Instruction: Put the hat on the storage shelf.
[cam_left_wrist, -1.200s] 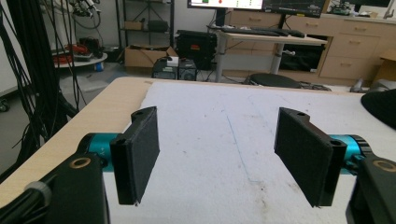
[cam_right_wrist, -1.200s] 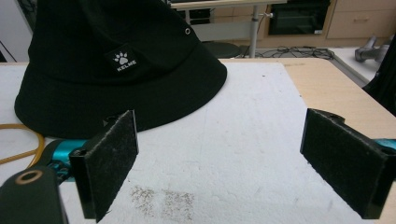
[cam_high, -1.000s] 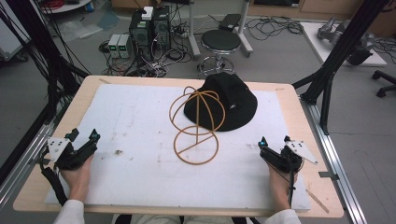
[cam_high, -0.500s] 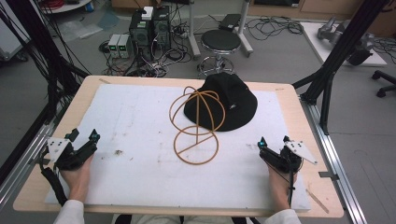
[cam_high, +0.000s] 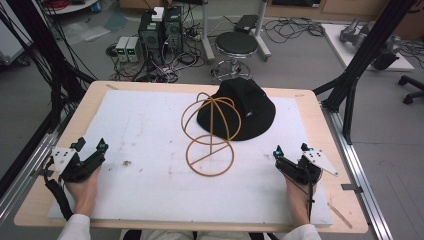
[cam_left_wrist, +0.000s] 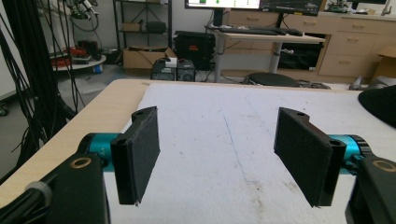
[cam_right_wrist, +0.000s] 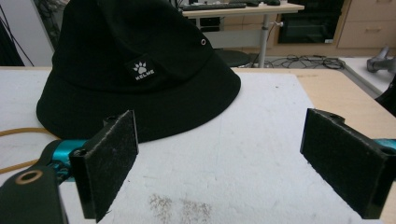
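A black bucket hat (cam_high: 243, 111) lies brim-down on the white mat (cam_high: 150, 130) covering the tabletop (cam_high: 320, 125), toward the far right of centre. In the right gripper view a small square patch with a white paw print (cam_right_wrist: 142, 69) sits on its crown and a metal eyelet (cam_right_wrist: 203, 42) higher up. A tan wire stand (cam_high: 210, 132), looped like a dome over a ring base, stands just beside the hat on its left, overlapping the brim. The left tool (cam_high: 90, 148) rests near the mat's left edge, jaws spread and empty. The right tool (cam_high: 290, 149) rests near the right edge, jaws spread and empty, facing the hat.
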